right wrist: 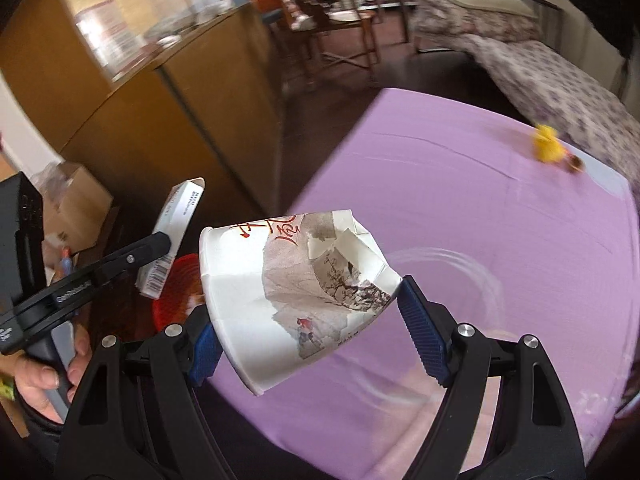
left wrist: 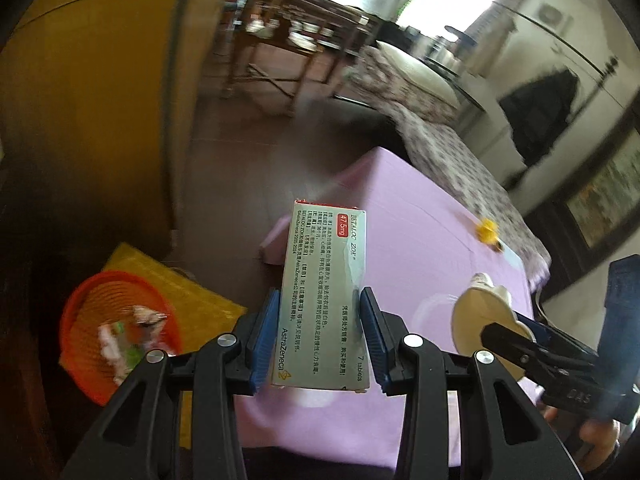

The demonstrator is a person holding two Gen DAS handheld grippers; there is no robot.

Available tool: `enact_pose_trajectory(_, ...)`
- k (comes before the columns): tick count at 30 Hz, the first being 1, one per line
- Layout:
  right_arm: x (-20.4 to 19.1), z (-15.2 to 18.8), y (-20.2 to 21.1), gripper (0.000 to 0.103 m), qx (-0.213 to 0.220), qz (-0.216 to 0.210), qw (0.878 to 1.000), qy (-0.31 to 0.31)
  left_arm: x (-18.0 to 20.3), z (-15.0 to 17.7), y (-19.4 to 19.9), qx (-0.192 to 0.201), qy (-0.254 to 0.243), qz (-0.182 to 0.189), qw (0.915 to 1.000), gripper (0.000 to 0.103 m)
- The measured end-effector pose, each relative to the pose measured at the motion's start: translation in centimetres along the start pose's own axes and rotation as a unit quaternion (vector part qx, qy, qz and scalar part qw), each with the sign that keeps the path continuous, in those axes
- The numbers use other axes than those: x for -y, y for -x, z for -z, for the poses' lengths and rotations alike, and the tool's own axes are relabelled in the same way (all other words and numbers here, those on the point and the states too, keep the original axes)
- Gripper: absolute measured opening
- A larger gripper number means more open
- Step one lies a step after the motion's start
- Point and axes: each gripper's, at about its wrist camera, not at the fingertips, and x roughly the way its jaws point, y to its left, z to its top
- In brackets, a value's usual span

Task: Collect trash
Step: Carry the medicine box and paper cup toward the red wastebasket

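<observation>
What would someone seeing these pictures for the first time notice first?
Probably the white cardboard medicine box clamped upright in the left gripper, filling the middle of the left wrist view above the purple tablecloth. Next, the crumpled white paper cup held in the right gripper. Down at the left, an orange mesh waste basket already holds scraps, and a small yellow toy sits at the table's far edge.

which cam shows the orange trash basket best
The left wrist view. There the orange mesh basket sits on the floor at lower left, its rim and the scraps inside it in plain sight. In the right wrist view only a red-orange sliver shows, hidden behind the crumpled paper cup and the medicine box.
</observation>
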Motion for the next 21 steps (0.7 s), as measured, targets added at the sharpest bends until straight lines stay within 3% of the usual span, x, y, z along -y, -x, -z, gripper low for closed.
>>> enact_pose_trajectory(12, -14.2, -1.6, -7.5, 0.077, -0.086, -0.06, 0.988, 0.116, -13.7, 2.0, 1.9, -0.009, 0.093, -0.09, 0.9916, 0.04)
enact_pose_trajectory(21, -20.5, -1.3, -13.8, 0.077, -0.145, -0.065, 0.974, 0.164, -20.6, 4.0, 0.5, -0.038, 0.142, -0.124, 0.9813, 0.04)
